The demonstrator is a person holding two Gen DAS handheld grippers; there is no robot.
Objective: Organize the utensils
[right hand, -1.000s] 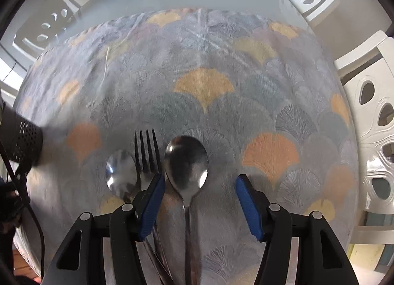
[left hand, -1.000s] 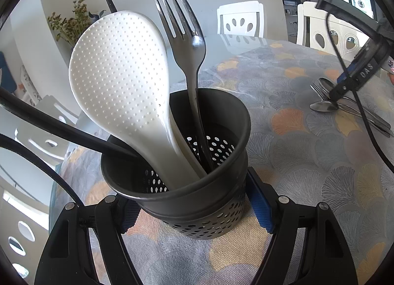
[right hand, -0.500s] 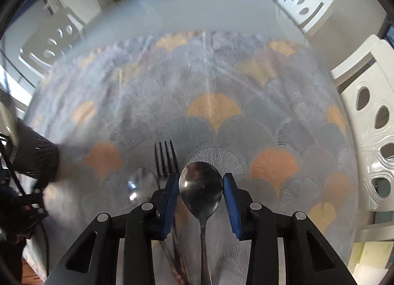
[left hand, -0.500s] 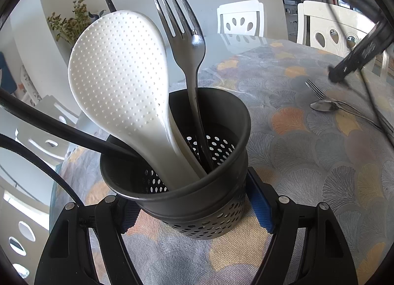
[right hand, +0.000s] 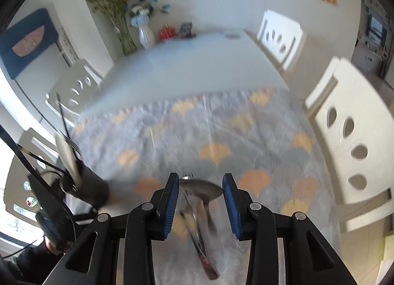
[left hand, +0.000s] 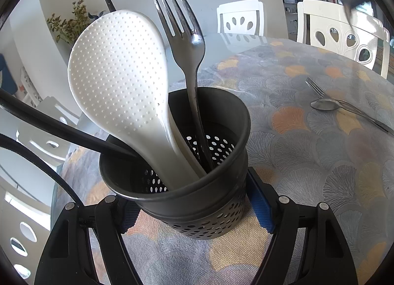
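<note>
2 grippers share our work. Our left gripper [left hand: 194, 208] has its jaws clamped on the dark holder [left hand: 197, 186], which stands on the patterned surface [left hand: 307, 174] with a white paddle [left hand: 118, 73] and a dark fork [left hand: 189, 45] upright inside. Our right gripper [right hand: 200, 207] seems to hold a blurred spoon [right hand: 200, 190] between narrowed jaws. Another spoon [left hand: 325, 105] and fork [left hand: 317, 89] lie together well apart from the holder.
</note>
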